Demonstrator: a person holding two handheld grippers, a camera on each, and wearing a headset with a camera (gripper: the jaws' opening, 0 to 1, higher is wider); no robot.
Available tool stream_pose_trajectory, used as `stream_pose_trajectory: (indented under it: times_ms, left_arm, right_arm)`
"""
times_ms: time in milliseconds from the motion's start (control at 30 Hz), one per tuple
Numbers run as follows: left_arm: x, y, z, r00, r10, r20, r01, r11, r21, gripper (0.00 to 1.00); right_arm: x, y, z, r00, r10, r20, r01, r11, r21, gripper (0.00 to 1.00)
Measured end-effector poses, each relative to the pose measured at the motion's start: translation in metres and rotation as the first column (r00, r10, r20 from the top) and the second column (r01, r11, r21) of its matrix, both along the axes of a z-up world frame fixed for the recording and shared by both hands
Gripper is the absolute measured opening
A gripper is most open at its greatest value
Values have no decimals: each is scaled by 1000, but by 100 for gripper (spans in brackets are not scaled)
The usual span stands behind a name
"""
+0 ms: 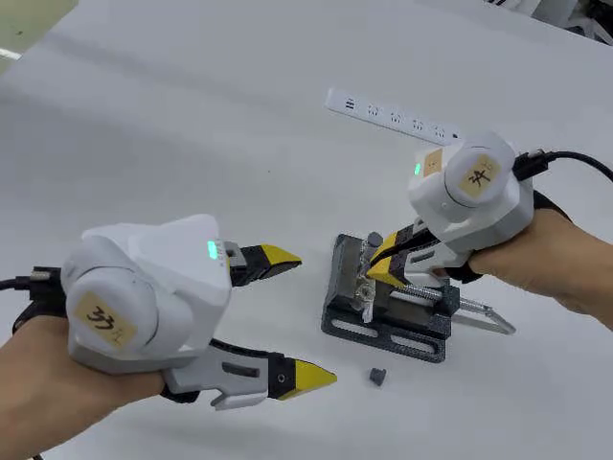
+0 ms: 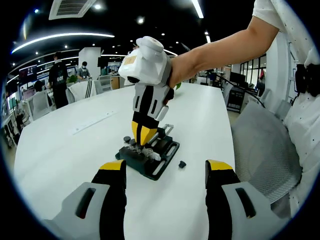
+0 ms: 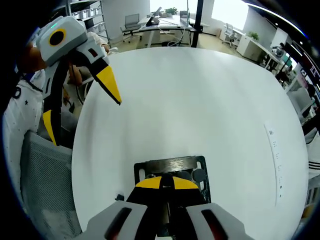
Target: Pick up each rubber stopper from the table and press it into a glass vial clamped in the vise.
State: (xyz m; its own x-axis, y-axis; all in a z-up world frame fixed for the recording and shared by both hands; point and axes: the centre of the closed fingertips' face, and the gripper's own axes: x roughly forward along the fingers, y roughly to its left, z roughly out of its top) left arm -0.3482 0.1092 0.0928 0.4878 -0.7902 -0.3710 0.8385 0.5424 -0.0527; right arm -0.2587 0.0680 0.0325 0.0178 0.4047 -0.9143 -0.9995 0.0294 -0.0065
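Head view: right claw (image 1: 382, 260), tips nearly together over the vise (image 1: 383, 331), hides whatever it grips. Left claw (image 1: 308, 317) gapes empty above open worktop (image 1: 192, 125), left of it.

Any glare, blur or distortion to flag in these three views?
Head view: soft even light, faint shadows beside the vise and the loose stopper, sharp. Left gripper view: heavy fisheye curve, ceiling lights flare. Right gripper view: windows at the top blown out, table bent round.
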Motion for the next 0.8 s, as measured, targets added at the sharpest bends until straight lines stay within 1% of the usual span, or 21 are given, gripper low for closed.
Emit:
stream_pose_trajectory:
  times_ms: [267, 600, 800]
  left_arm:
    - [0, 0, 2, 1000, -1, 3, 1, 1000, 2, 62]
    - [-1, -2, 6, 1000, -15, 7, 15, 1000, 16, 62]
    - [-1, -4, 5, 1000, -29, 9, 29, 999, 30, 62]
  right_arm:
    - [-1, -7, 8, 1000, -23, 12, 23, 1000, 21, 4]
    - [-3, -15, 17, 998, -52, 32, 50, 997, 53, 5]
    - [-3, -18, 26, 995, -82, 50, 77, 993, 91, 9]
